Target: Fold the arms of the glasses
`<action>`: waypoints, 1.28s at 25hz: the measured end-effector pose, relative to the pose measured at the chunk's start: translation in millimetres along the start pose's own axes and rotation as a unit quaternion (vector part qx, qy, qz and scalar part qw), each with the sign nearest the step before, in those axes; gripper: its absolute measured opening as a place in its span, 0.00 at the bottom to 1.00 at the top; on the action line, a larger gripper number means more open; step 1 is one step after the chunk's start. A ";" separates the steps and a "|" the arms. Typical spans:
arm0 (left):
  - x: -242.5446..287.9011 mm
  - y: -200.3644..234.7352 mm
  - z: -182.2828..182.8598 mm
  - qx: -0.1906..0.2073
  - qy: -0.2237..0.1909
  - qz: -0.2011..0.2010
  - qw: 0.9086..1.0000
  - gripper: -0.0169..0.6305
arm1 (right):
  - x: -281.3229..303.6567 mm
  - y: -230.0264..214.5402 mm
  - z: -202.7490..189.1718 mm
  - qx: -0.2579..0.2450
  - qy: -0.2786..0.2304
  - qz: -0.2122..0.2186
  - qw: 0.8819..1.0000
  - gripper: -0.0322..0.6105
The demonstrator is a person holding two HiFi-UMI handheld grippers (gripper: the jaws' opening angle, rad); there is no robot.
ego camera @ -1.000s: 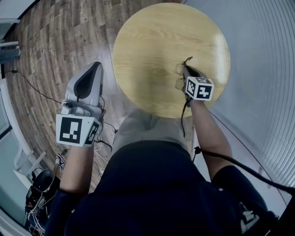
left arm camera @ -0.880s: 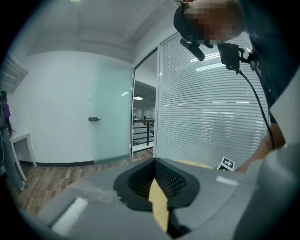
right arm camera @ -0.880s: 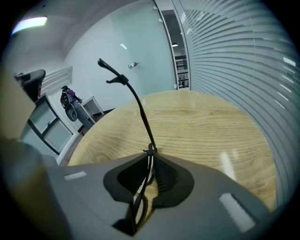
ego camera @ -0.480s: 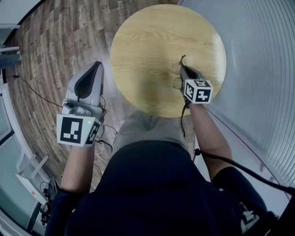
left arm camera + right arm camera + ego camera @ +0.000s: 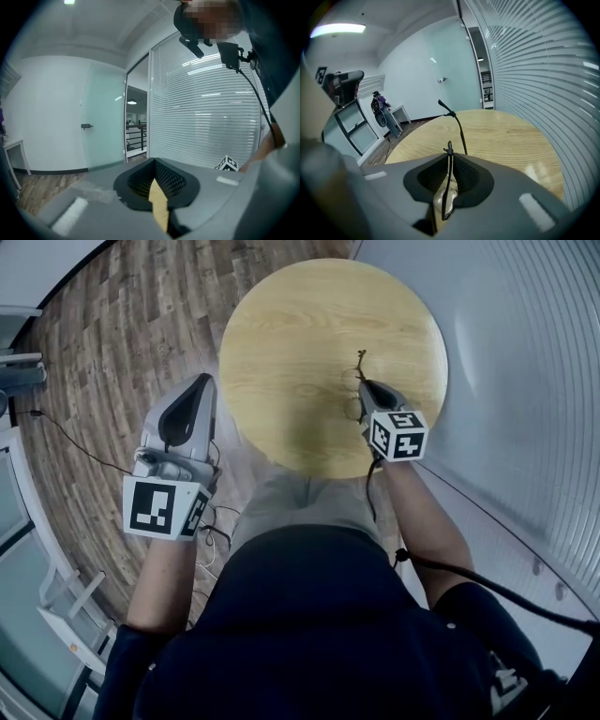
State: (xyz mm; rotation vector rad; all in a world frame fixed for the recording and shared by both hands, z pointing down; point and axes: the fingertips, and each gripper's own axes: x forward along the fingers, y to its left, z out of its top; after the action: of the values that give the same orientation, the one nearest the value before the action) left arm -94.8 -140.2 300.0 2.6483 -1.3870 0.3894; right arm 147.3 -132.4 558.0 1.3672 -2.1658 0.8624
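the right gripper is clamping its jaws on the glasses, pinching a lens and its thin dark rim edge-on, while one open arm is sticking out ahead over the round wooden table; the frame is looking light, springy and fragile, so pushing the free arm near its hinge is seeming safest. the left gripper is hanging closed on nothing, off the table over the plank floor, well apart from the glasses. window blinds are running just beside the table, crowding that side
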 end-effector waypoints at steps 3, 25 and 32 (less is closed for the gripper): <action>-2.9 -7.2 6.8 0.005 -0.007 -0.004 1.000 0.03 | -10.6 3.9 0.8 -0.006 -0.013 0.000 1.000 0.11; -38.5 -61.0 25.0 0.027 -0.030 -0.028 0.999 0.03 | -96.9 34.3 -1.4 -0.054 -0.143 0.013 0.988 0.11; -44.6 -67.0 23.7 0.033 -0.032 -0.034 0.998 0.03 | -101.8 42.7 -17.0 -0.069 -0.145 0.017 0.987 0.11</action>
State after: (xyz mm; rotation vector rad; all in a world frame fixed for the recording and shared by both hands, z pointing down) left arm -60.2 -72.3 265.1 2.7759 -1.3191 0.3522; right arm 151.5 -42.1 492.5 1.4650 -2.4195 0.5397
